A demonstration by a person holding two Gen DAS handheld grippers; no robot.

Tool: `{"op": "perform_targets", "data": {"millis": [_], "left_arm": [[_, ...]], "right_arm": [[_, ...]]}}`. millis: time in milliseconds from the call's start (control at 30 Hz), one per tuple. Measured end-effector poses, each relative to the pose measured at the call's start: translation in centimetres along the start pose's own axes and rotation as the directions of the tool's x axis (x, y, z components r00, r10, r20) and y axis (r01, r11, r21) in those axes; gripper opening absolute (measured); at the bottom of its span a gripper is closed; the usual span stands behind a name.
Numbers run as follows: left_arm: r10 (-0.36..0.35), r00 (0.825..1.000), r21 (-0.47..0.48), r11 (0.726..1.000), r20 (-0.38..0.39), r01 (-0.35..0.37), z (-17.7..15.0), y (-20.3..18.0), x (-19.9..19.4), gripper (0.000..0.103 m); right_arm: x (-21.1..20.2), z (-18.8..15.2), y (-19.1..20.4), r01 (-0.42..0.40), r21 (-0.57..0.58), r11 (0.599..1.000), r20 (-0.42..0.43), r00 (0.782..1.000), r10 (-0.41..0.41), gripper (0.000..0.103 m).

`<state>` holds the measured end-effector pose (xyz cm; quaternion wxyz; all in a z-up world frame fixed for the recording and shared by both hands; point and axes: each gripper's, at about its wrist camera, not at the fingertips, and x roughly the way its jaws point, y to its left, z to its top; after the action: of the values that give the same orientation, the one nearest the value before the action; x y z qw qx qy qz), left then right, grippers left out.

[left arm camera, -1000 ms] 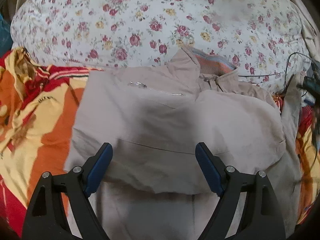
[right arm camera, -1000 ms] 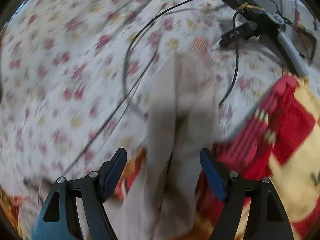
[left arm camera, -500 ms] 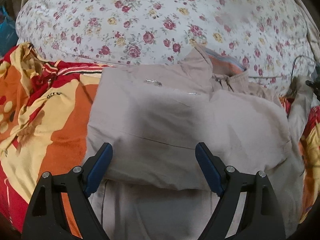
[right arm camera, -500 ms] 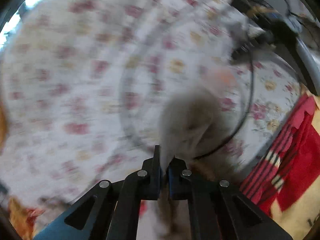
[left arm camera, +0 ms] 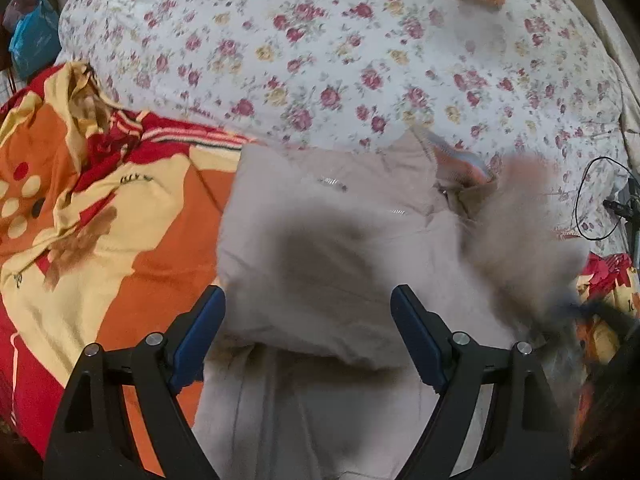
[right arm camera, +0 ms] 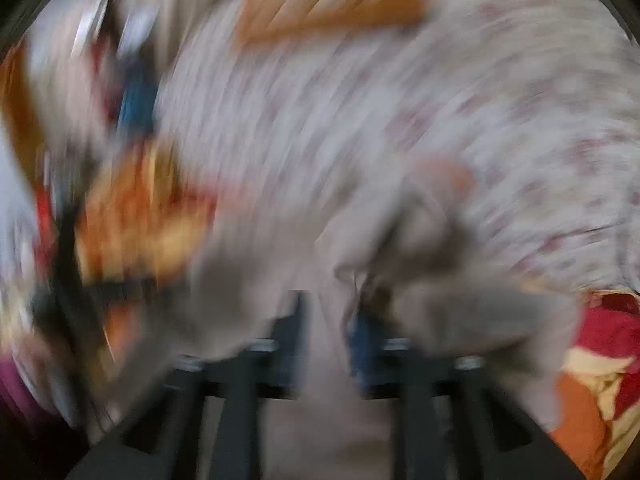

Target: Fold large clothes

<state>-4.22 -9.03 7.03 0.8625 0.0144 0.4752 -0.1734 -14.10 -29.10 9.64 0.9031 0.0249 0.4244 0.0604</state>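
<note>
A beige zip jacket lies on the bed, its left half folded over and its collar showing an orange and blue lining. My left gripper hovers open just above the jacket's lower fold, with nothing between its blue pads. In the left wrist view the jacket's right sleeve is a blur swinging in over the body. The right wrist view is heavily blurred. There my right gripper has its jaws opening, a strip of the beige jacket lying between them.
A white floral duvet covers the far side of the bed. An orange, red and yellow blanket lies under and left of the jacket. A black cable loops at the right edge, and a blue bag sits at the far left.
My right gripper shut on the sleeve, swung it fast across toward the jacket's body, and its jaws now stand apart. The left gripper has drifted slightly, staying open.
</note>
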Motion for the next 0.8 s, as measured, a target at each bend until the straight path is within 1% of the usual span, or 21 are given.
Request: {"op": "perform_targets", "data": {"millis": [33,67,100,167,200,233,300,333,400,467,500,567,600,633,667,700,733,767,800], "left_arm": [[-0.008,1.0,-0.004,1.0,-0.008,0.008,0.0,0.3,0.0,0.085],[-0.014,1.0,-0.006,1.0,-0.008,0.014,0.0,0.4,0.0,0.085],[-0.021,1.0,-0.006,1.0,-0.005,0.021,0.1,0.5,-0.1,0.085],[-0.04,0.999,-0.011,0.999,0.006,0.041,0.4,0.6,-0.3,0.085],[-0.063,0.998,-0.018,0.998,0.007,0.063,0.6,0.5,-0.3,0.085],[-0.085,0.996,-0.023,0.996,0.006,0.085,0.7,0.4,-0.3,0.085],[-0.123,0.992,-0.025,0.992,-0.003,0.123,0.9,-0.2,0.0,0.086],[-0.134,0.991,-0.013,0.991,-0.013,0.134,1.0,-0.8,0.3,0.088],[-0.129,0.991,0.051,0.99,-0.048,0.131,1.0,-2.6,1.6,0.088],[-0.115,0.989,0.09,0.988,-0.089,0.123,0.8,-3.9,3.0,0.088],[-0.118,0.986,0.094,0.987,-0.117,0.129,0.7,-4.6,3.9,0.088],[-0.145,0.981,0.078,0.985,-0.128,0.155,0.7,-5.3,4.8,0.087],[-0.164,0.978,0.071,0.982,-0.126,0.174,0.7,-5.8,5.1,0.07],[-0.183,0.974,0.077,0.978,-0.137,0.195,0.7,-6.4,5.4,0.04],[-0.182,0.97,0.097,0.975,-0.161,0.199,0.8,-7.2,5.6,0.035],[-0.166,0.973,0.123,0.975,-0.16,0.187,0.9,-7.9,5.4,0.025],[-0.174,0.976,0.15,0.97,-0.13,0.192,1.3,-8.4,4.5,0.007],[-0.184,0.976,0.164,0.966,-0.115,0.201,1.6,-8.6,3.6,0.007],[-0.201,0.975,0.162,0.963,-0.092,0.214,2.2,-8.6,2.2,0.006]], "right_arm": [[2.0,-1.4,1.6,-0.025,-0.036,0.999,-0.09,0.996,0.022,0.046],[2.5,-2.1,2.3,-0.041,-0.049,0.998,-0.115,0.993,0.035,0.046],[2.4,-2.8,2.9,-0.038,-0.074,0.997,-0.119,0.992,0.029,0.047],[1.1,-3.2,3.2,-0.001,-0.104,0.995,-0.092,0.996,-0.009,0.056],[0.0,-3.3,2.9,0.018,-0.096,0.995,-0.064,0.998,-0.024,0.063],[-0.8,-3.3,2.3,0.025,-0.081,0.996,-0.043,0.999,-0.028,0.068],[-3.1,-3.4,0.9,0.037,-0.029,0.999,0.005,0.999,-0.037,0.071],[-3.8,-3.5,0.0,0.051,-0.007,0.999,0.02,0.999,-0.051,0.072],[-5.1,-3.5,-1.6,0.089,0.046,0.995,0.046,0.995,-0.091,0.074],[-6.0,-3.7,-4.1,0.133,0.108,0.985,0.051,0.989,-0.139,0.074],[-6.2,-3.8,-5.3,0.153,0.145,0.978,0.044,0.986,-0.161,0.074],[-6.4,-4.0,-7.8,0.181,0.231,0.956,0.027,0.981,-0.193,0.074],[-6.5,-4.0,-9.0,0.187,0.266,0.946,0.028,0.979,-0.201,0.074],[-6.6,-4.2,-9.7,0.193,0.284,0.939,0.03,0.977,-0.21,0.074],[-6.7,-4.2,-10.6,0.209,0.306,0.929,0.03,0.973,-0.229,0.074],[-6.5,-4.1,-11.2,0.228,0.321,0.919,0.027,0.968,-0.249,0.074],[-6.4,-3.9,-11.9,0.246,0.338,0.908,0.024,0.963,-0.269,0.074],[-6.3,-3.8,-12.6,0.251,0.361,0.898,0.024,0.96,-0.278,0.074],[-6.2,-3.6,-13.2,0.241,0.386,0.89,0.024,0.962,-0.271,0.074]]}}
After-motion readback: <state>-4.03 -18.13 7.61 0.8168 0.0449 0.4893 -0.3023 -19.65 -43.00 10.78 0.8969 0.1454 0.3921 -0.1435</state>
